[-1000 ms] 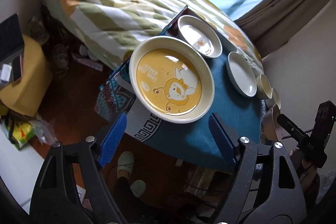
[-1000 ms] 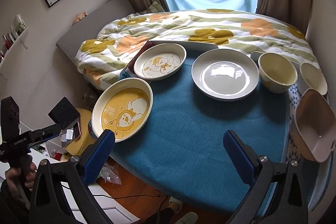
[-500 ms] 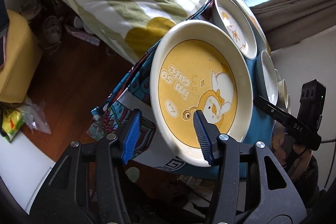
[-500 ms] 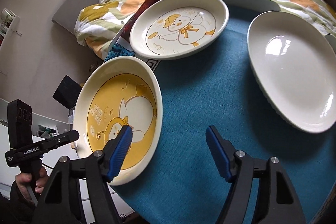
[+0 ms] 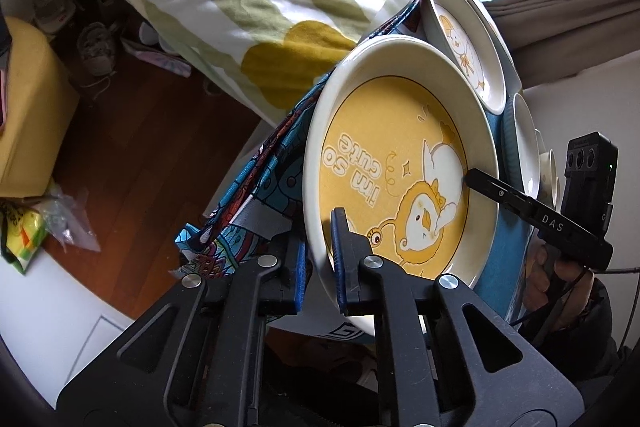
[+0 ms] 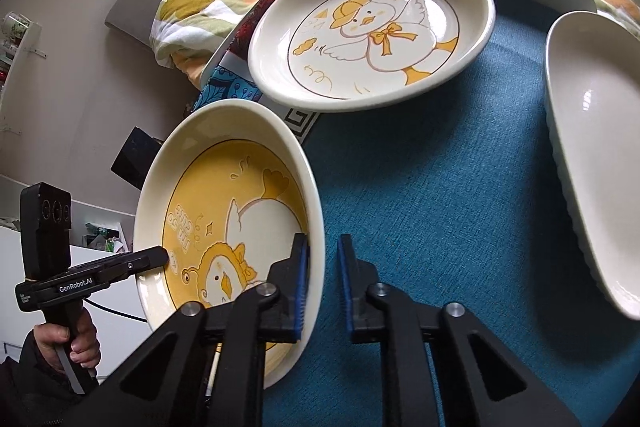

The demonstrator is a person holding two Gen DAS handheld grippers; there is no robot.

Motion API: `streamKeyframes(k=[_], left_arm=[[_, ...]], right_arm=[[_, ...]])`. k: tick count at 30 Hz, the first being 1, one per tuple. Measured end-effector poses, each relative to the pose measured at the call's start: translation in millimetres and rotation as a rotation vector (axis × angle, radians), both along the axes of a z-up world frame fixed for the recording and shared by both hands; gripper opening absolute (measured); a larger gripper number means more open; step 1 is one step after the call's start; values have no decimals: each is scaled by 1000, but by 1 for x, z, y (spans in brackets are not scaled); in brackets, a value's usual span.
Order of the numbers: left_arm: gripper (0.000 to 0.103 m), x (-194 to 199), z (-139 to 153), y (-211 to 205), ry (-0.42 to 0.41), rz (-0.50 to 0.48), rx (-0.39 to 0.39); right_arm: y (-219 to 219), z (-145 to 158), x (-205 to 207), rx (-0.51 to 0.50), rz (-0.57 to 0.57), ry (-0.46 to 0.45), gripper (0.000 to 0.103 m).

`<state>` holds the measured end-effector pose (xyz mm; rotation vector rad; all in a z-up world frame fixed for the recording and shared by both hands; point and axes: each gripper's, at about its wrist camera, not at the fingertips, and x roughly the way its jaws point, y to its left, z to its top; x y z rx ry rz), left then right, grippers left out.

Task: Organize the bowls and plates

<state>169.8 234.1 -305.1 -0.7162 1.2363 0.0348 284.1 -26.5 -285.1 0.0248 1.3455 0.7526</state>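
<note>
Both closed in on yellow plate [image 5: 400,163] | left hand-held gripper [image 5: 320,259], right hand-held gripper [image 6: 323,283] grasping rim | plates: 3

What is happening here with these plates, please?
A person holds a gripper in each hand, and both are closed on the rim of the yellow duck plate at the edge of the blue-covered table: the left gripper on one side, the right gripper on the opposite side. The white duck plate and a plain white plate lie on the cloth beyond.
</note>
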Motion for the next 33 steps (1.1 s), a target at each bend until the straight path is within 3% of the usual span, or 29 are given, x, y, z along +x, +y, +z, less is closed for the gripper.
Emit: streamKeyframes(k=[6,11,18,25,33], left_arm=[[10,3,6,-13,-16,-49,105],[10,1,8,-11,-31,-53,118],[10,-1,22,-17,-59,-87,159],[10,8,48,-40,-108,-170,174],[10,25,72,-103,-160,-359,184]], right_arm=[[2,-2,1,16,12,-1,10],[6,-1,-5,5,44,-29,10],[-2,1,-12,30,7,-36,10],[-40,22,-22,54,-86,-67,10],[-113,49,-57,62,-286,-101,10]])
